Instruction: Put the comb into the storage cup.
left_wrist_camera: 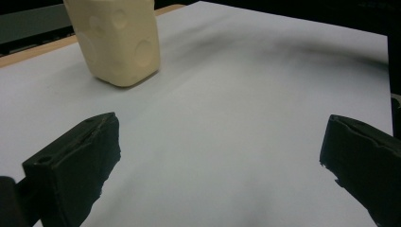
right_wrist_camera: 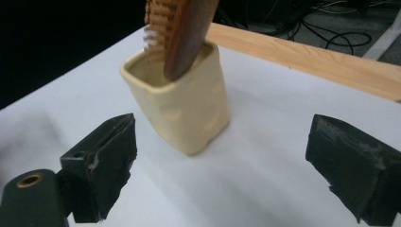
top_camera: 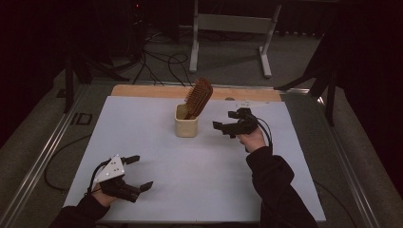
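Observation:
A cream square cup (top_camera: 186, 123) stands upright near the middle back of the white sheet (top_camera: 157, 147). A brown wooden hairbrush (top_camera: 198, 97) stands in it, handle down, bristled head leaning up to the right. My right gripper (top_camera: 224, 121) hovers open just right of the cup, nothing between its jaws; its own view has the cup (right_wrist_camera: 186, 112) and brush (right_wrist_camera: 178, 29) close ahead. My left gripper (top_camera: 141, 173) rests open near the front left of the sheet, empty, with the cup (left_wrist_camera: 118, 40) far ahead in the left gripper view.
The sheet lies on a wooden table whose bare strip (top_camera: 157, 90) runs along the back edge. Metal rails (top_camera: 45, 152) flank the table. Cables (top_camera: 161, 64) and a white stand's legs (top_camera: 228, 42) sit on the floor behind.

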A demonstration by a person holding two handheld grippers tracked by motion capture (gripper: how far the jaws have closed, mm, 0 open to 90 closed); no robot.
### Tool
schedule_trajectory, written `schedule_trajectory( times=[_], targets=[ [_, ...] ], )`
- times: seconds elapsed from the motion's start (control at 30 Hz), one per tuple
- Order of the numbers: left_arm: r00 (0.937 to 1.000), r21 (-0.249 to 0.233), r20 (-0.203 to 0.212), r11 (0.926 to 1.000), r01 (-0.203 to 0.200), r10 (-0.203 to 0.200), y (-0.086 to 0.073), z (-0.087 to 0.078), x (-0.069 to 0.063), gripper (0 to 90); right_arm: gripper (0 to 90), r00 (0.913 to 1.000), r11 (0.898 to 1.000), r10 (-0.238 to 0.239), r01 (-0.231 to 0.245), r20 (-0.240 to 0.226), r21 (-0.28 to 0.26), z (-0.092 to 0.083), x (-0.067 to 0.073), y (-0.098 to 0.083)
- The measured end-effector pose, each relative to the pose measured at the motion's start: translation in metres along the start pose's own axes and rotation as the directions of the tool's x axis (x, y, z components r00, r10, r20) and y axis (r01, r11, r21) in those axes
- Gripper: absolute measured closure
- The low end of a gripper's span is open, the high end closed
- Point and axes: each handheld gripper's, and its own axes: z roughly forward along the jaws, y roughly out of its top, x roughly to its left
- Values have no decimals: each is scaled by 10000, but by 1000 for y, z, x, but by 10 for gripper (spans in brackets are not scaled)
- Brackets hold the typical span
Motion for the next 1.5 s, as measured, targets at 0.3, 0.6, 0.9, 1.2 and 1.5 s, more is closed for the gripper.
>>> schedule_trajectory(
  times=[0.3, 0.6, 0.9, 1.2, 1.5],
  targets=[
    [10000, -1, 6, 10000, 23, -23, 0, 0, 0, 0, 93, 9995, 9995, -269, 266, -174, -169, -19, -1, -26],
    [10000, 25, -12, 10000, 16, -16, 0, 0, 0, 0, 93, 9991, 9992, -378, 376, -205, -128, -33, -1, -55],
    [10000, 46, -7, 10000, 33, -33, -1, 0, 1, 0, 92, 9982, 9984, -559, 557, -232, -98, -45, 0, -79],
    [10000, 39, -26, 10000, 14, -14, 0, 0, 0, 0, 92, 9967, 9965, -812, 813, 44, -199, -63, 2, -96],
    [10000, 57, -16, 10000, 46, -45, -1, 0, 1, 0, 92, 9968, 9969, -759, 763, 255, -164, -80, 4, -115]
  ],
)
